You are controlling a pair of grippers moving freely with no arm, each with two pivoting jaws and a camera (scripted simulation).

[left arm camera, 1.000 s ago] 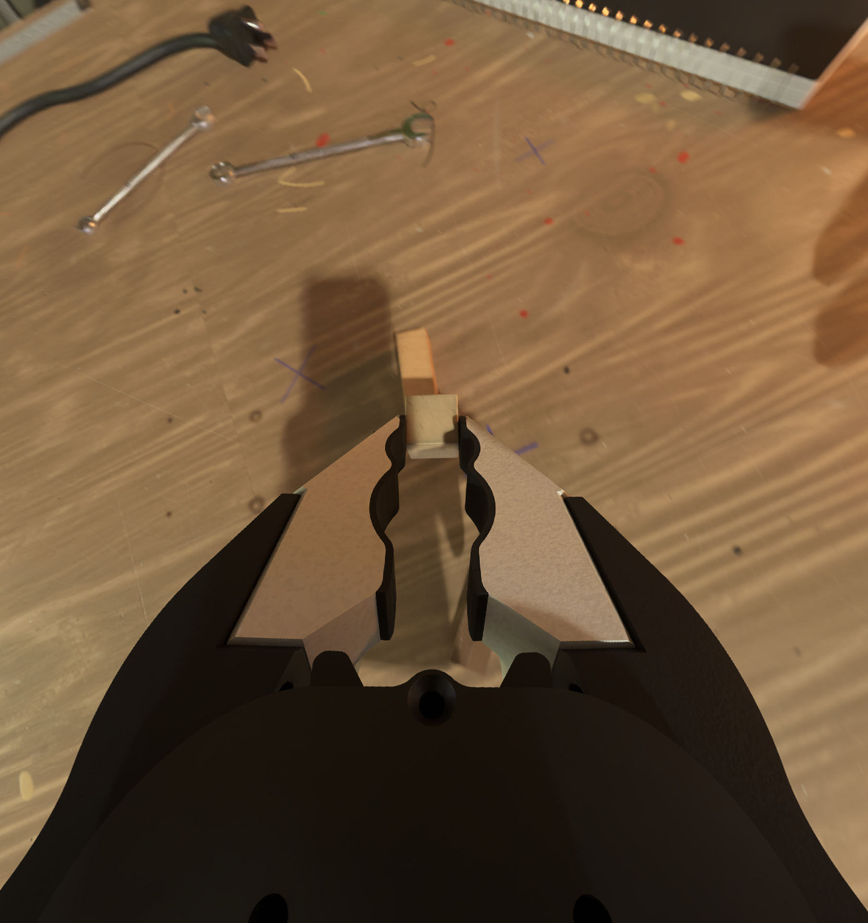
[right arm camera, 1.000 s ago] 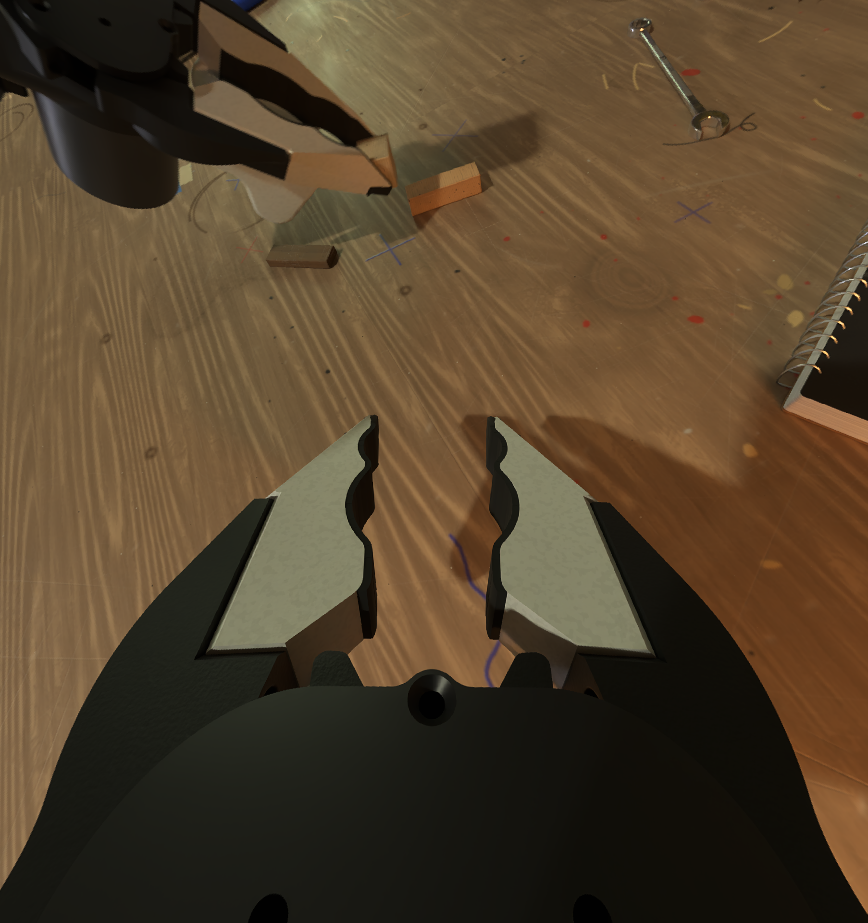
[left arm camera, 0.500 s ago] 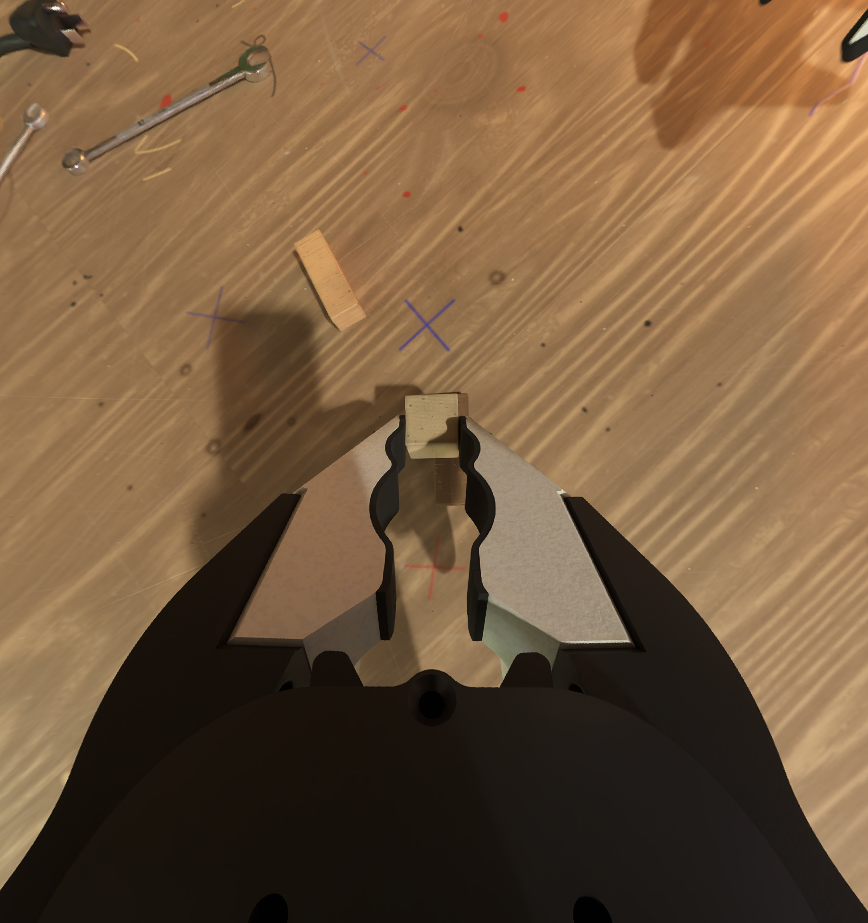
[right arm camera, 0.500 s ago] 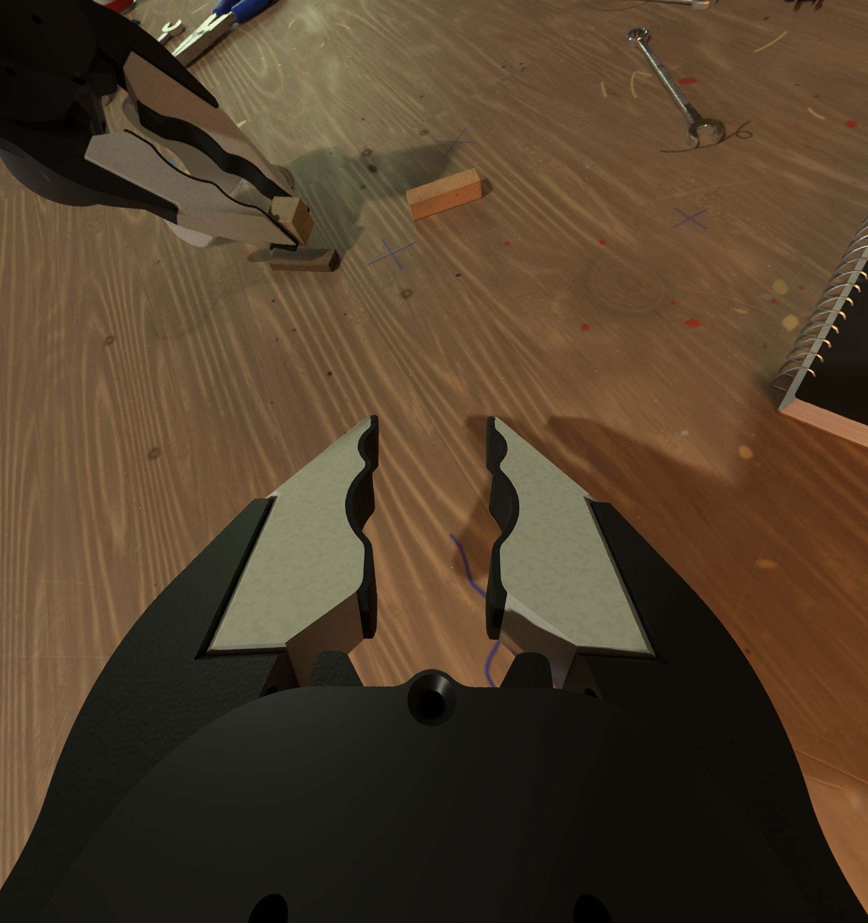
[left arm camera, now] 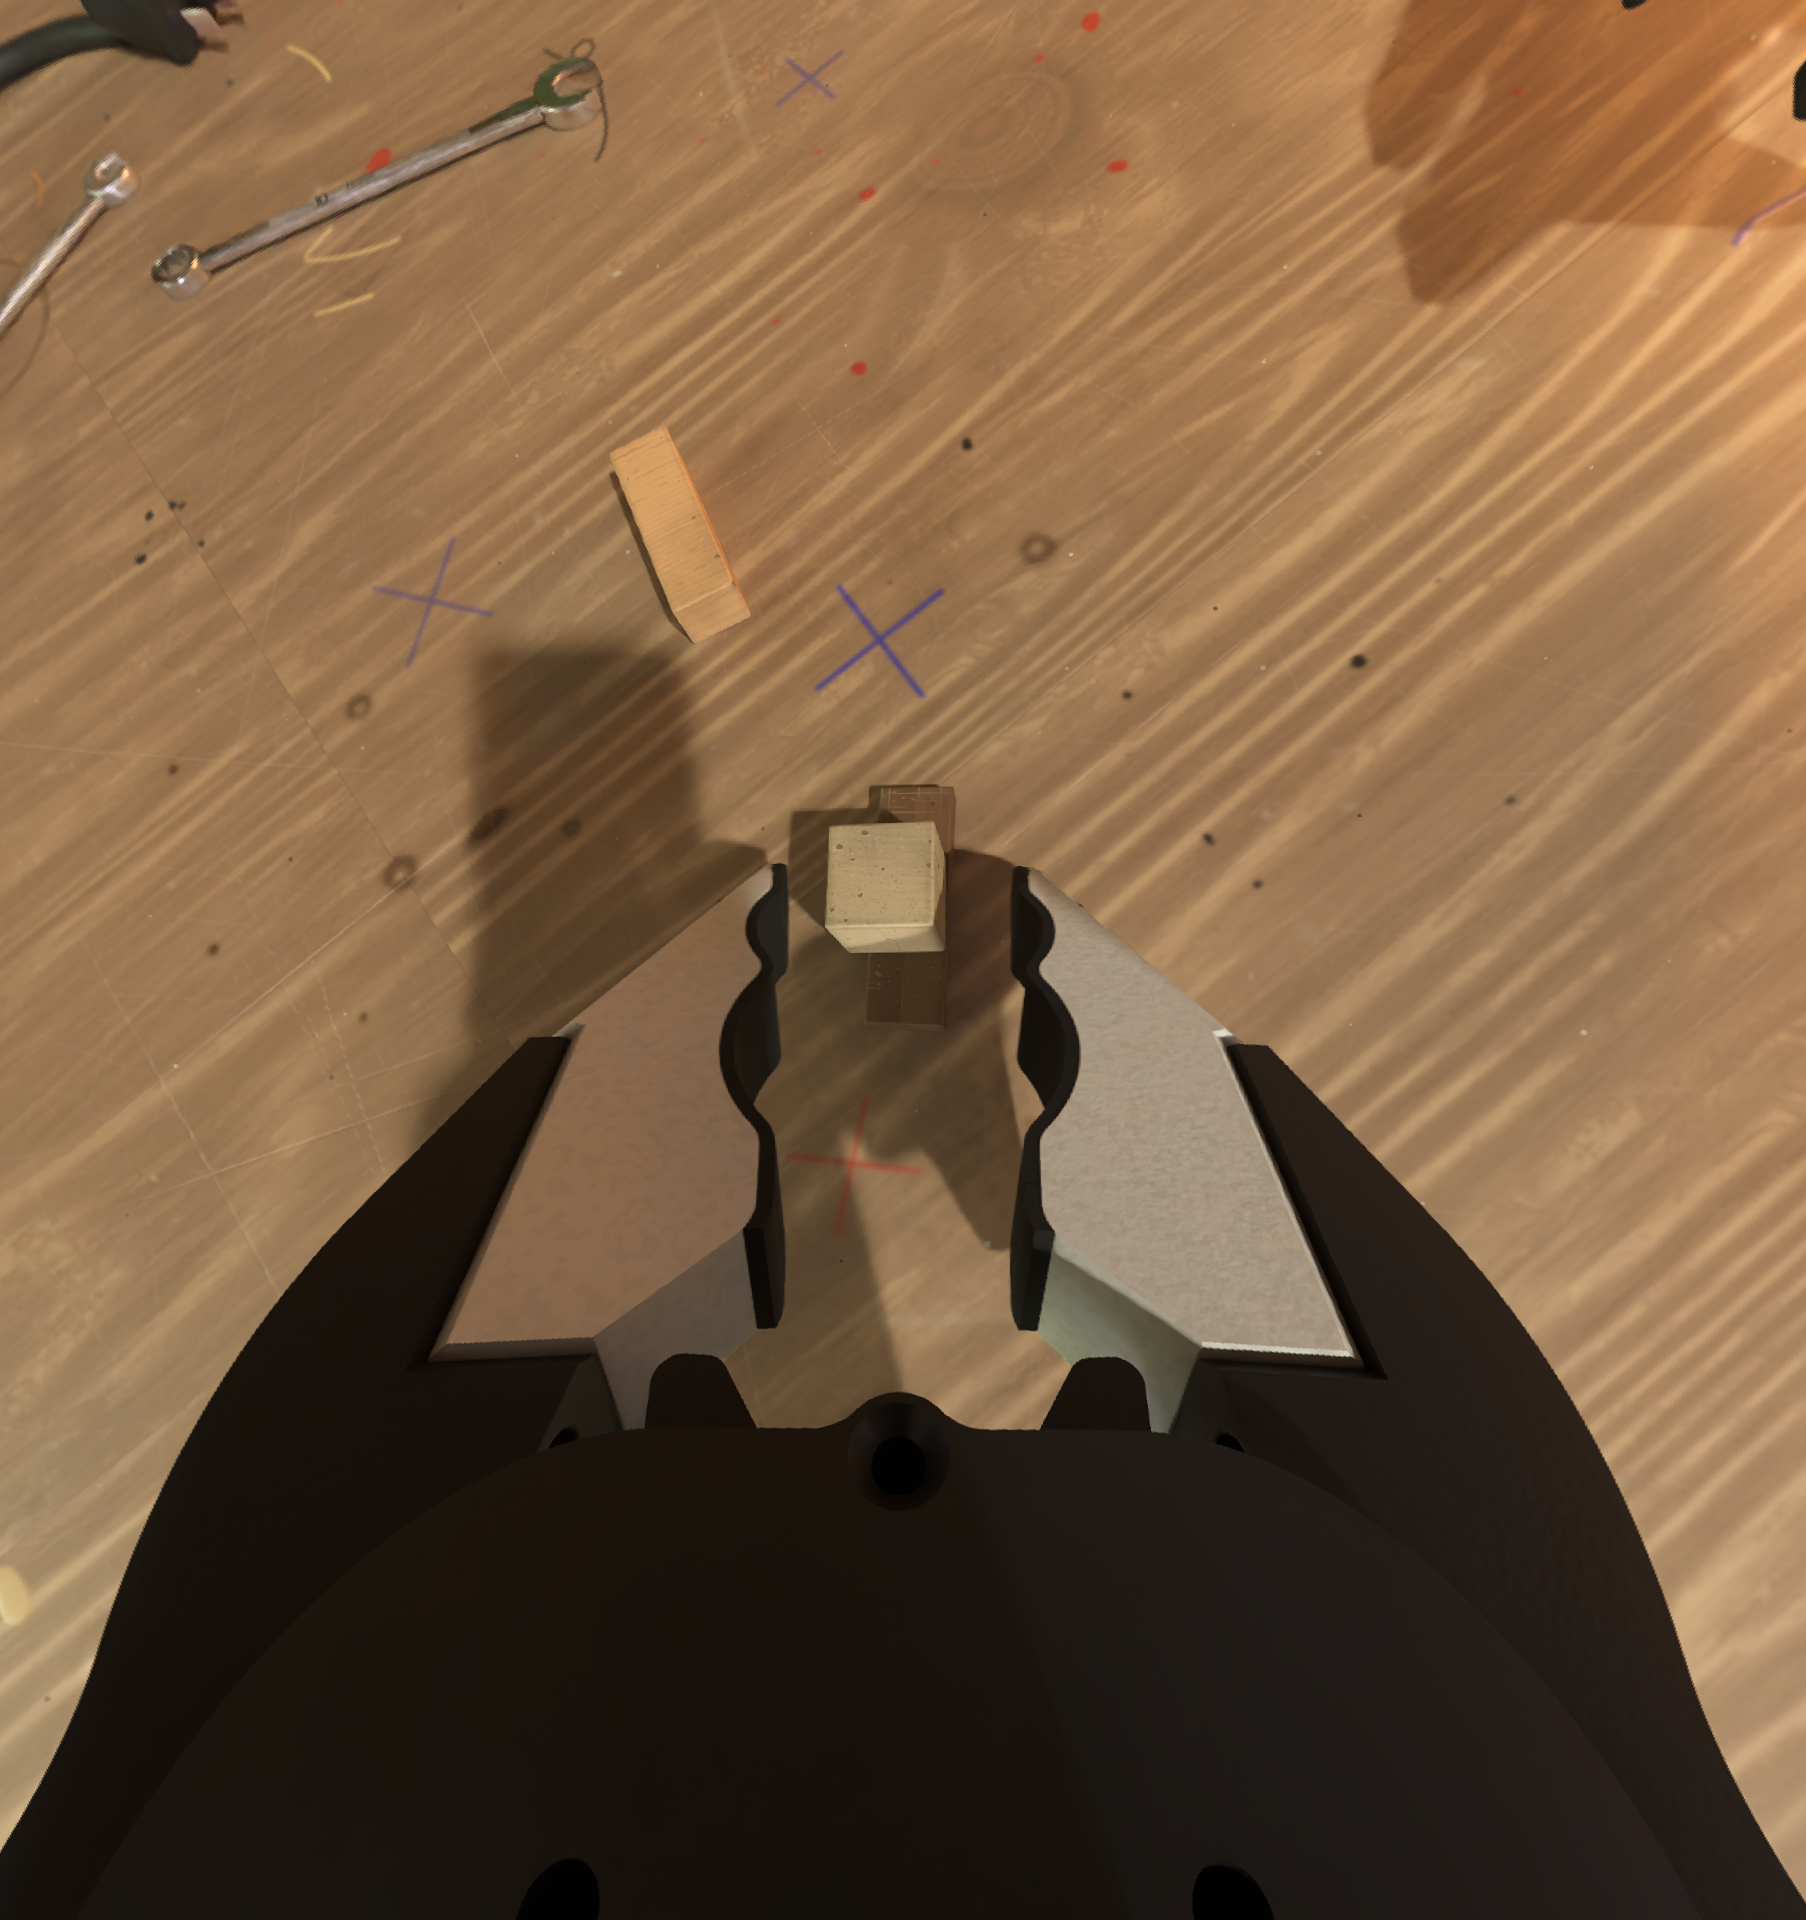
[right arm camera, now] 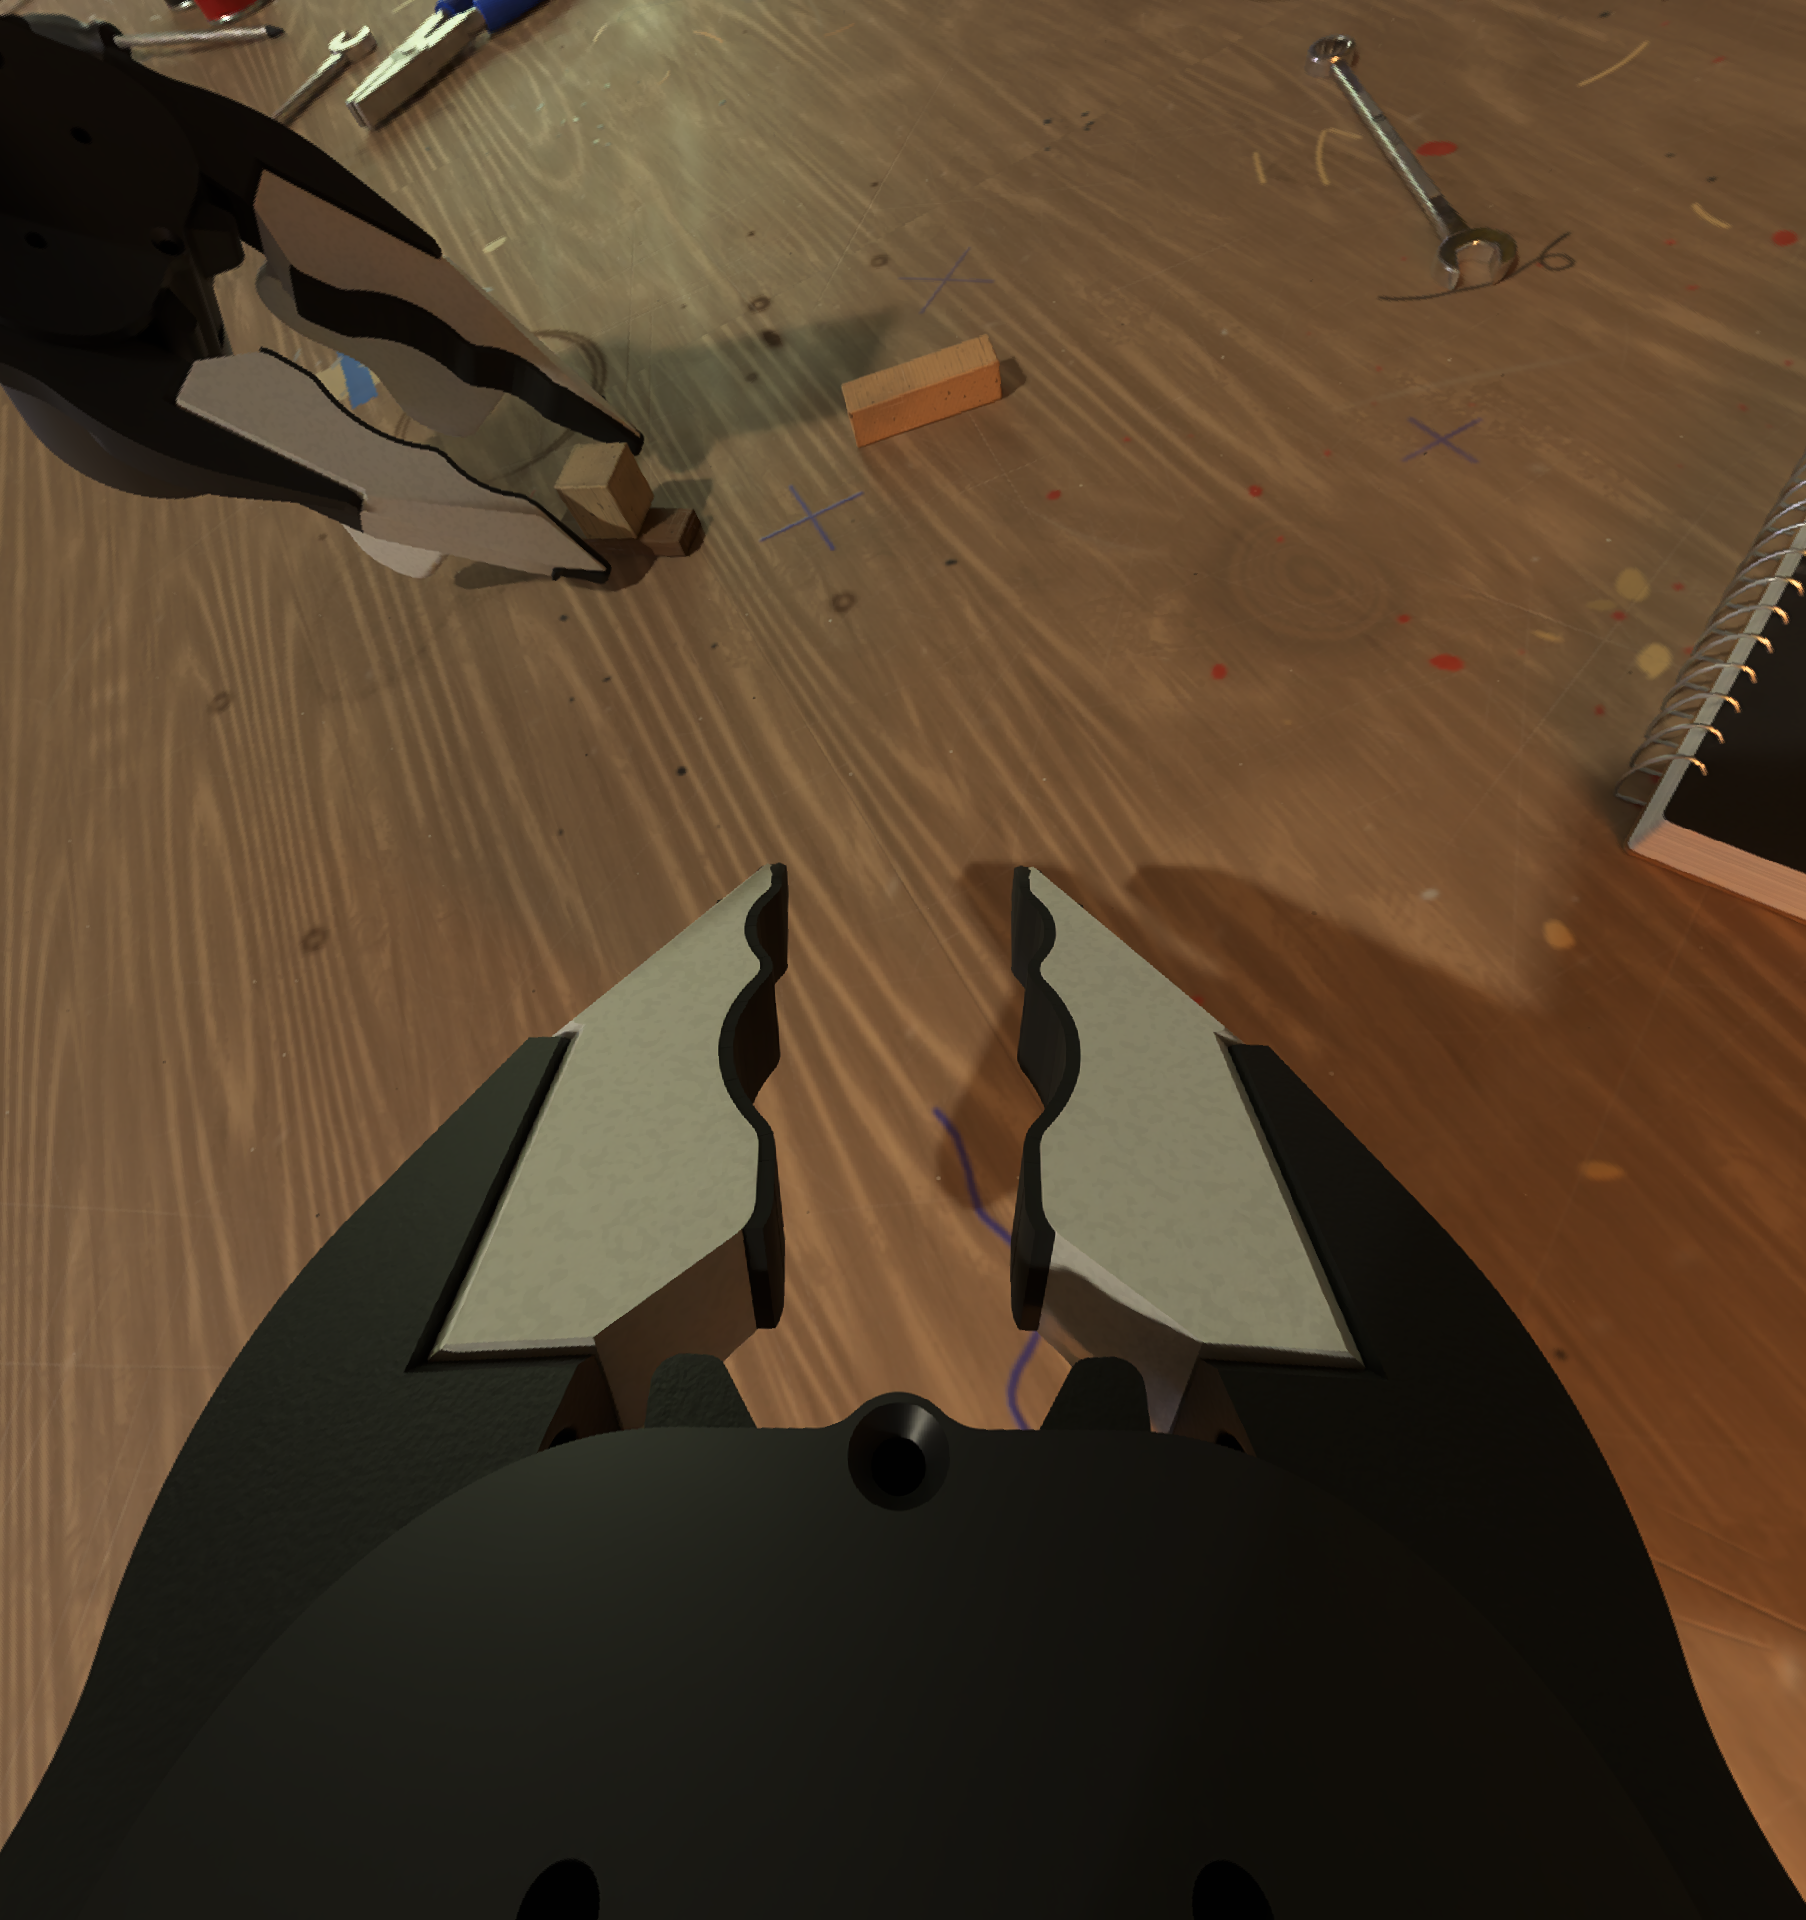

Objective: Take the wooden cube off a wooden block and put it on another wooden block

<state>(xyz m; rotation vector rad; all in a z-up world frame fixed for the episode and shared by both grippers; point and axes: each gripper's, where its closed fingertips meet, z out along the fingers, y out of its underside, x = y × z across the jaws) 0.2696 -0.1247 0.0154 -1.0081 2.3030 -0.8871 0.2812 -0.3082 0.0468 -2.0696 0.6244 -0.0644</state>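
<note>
Pale cube released onto the dark block

Pale wooden cube [left arm camera: 885, 899] now sits on the dark brown wooden block [left arm camera: 909, 992] between the spread fingertips of the left gripper [left arm camera: 894, 904], clear of both; half a second ago they pinched it. At 11 o'clock beyond lies the light orange wooden block [left arm camera: 679, 549], farther at 10 o'clock a steel wrench [left arm camera: 369, 187]. The right gripper [right arm camera: 899, 914] hangs spread and empty over the wooden tabletop [right arm camera: 1190, 727], unchanged, a spiral notebook [right arm camera: 1792, 675] at 2 o'clock.
</note>
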